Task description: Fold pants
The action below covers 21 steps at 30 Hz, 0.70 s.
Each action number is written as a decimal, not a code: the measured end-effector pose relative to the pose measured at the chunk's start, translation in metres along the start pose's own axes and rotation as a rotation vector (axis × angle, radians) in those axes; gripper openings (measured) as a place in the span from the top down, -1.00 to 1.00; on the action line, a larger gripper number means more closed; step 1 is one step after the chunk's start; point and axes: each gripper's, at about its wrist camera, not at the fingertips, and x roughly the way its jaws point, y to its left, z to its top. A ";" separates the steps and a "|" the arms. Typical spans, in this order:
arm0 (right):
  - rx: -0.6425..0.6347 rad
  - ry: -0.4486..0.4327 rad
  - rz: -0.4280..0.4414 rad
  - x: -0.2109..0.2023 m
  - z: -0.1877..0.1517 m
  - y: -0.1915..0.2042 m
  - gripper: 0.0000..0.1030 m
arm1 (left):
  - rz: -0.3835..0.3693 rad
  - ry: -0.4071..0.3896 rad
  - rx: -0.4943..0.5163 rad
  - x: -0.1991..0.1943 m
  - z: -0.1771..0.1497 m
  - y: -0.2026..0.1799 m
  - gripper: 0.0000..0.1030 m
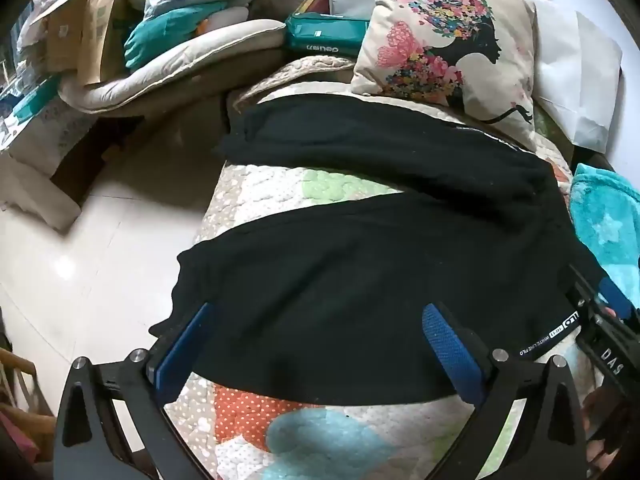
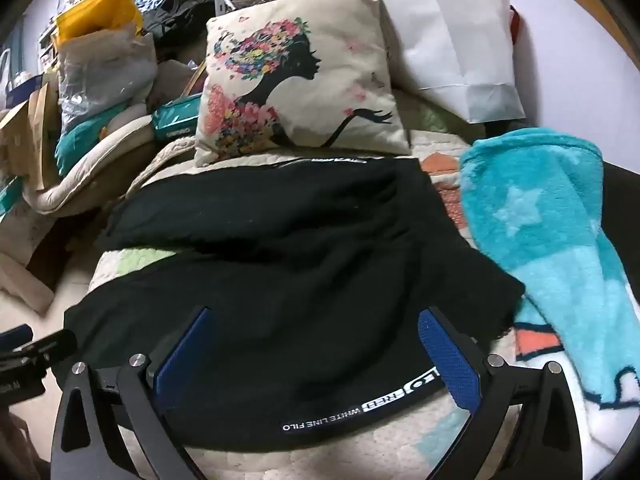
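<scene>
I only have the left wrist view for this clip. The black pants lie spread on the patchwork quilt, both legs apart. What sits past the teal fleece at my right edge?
Observer: The teal fleece blanket has pale stars and runs along the black pants on their right side, down toward the right gripper.
Operator: Is the right gripper holding the pants?
Observer: No. Its blue pads stand wide open above the near leg by the white lettered stripe.
Operator: Anything behind the floral cushion?
Observer: A white paper bag leans against the wall beside the floral cushion, and a yellow item tops the clutter at left.
</scene>
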 end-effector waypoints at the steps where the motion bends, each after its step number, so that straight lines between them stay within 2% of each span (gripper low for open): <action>1: -0.001 0.002 -0.005 0.000 0.001 -0.001 -1.00 | -0.006 0.003 -0.003 0.000 0.000 0.000 -1.00; 5: -0.019 -0.018 -0.033 0.003 -0.001 0.005 -1.00 | 0.002 -0.008 0.015 0.004 0.001 0.008 -1.00; 7: 0.019 -0.048 -0.004 -0.004 -0.011 0.004 -1.00 | 0.015 -0.034 0.024 0.001 -0.006 0.009 -1.00; 11: 0.031 -0.025 0.024 -0.003 -0.006 -0.001 -1.00 | 0.055 -0.059 0.035 -0.002 -0.012 0.000 -1.00; 21: 0.033 -0.029 0.034 -0.005 -0.009 0.002 -1.00 | 0.058 -0.038 0.031 0.000 -0.014 -0.001 -1.00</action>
